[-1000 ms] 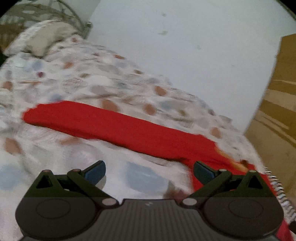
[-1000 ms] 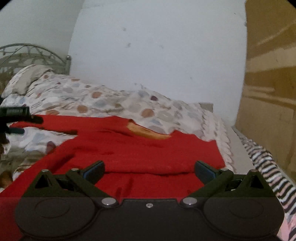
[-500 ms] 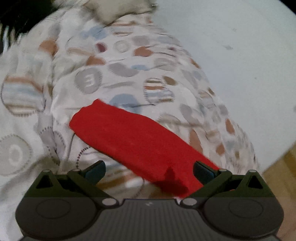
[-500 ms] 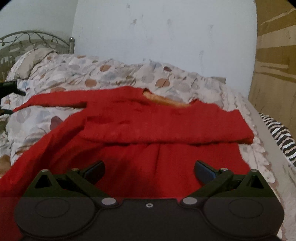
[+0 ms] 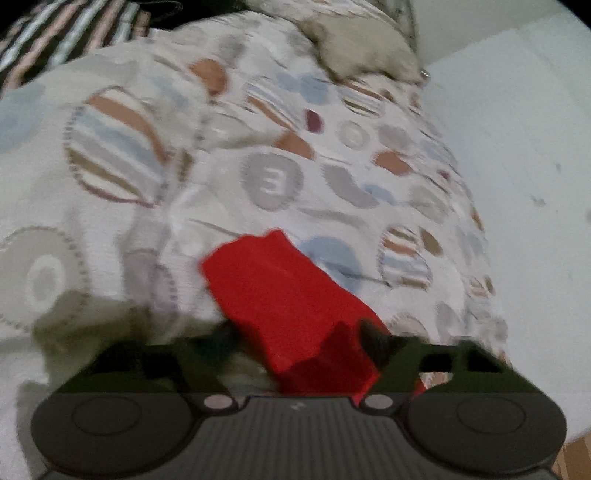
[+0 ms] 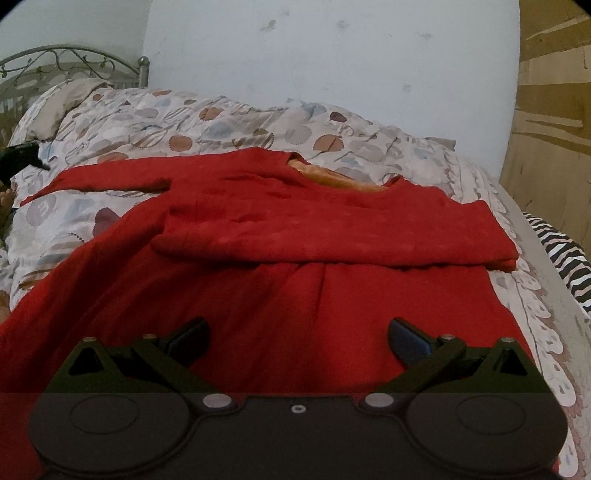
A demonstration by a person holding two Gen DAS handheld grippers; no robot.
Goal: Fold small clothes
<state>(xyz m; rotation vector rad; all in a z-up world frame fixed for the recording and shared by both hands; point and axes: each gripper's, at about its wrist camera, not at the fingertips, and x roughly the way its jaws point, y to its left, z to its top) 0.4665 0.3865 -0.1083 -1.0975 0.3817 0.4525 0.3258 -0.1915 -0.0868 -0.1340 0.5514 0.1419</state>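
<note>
Red dress (image 6: 295, 229) sprawls across the bed's patterned duvet (image 6: 229, 125). Left tongs (image 5: 306, 343) have just been closing around its sleeve end (image 5: 280, 291); blur hides any grip. Right tongs (image 6: 299, 336) gape above the skirt. Pale scuffed wall (image 6: 332, 55), metal headboard (image 6: 74, 62); a "3" (image 5: 271, 181) shows on one duvet blob.

The left gripper (image 5: 303, 343) points down at a bed (image 5: 110, 221) covered in a quilt patterned with circles. Its jaws have just been closing, and the end of a red sleeve (image 5: 280, 295) lies between the blurred fingers (image 5: 380, 343); whether they press it cannot be told. A pillow (image 5: 362, 48) lies at the far end, striped cloth (image 5: 66, 33) at the upper left, a pale wall (image 5: 524, 184) on the right.
</note>
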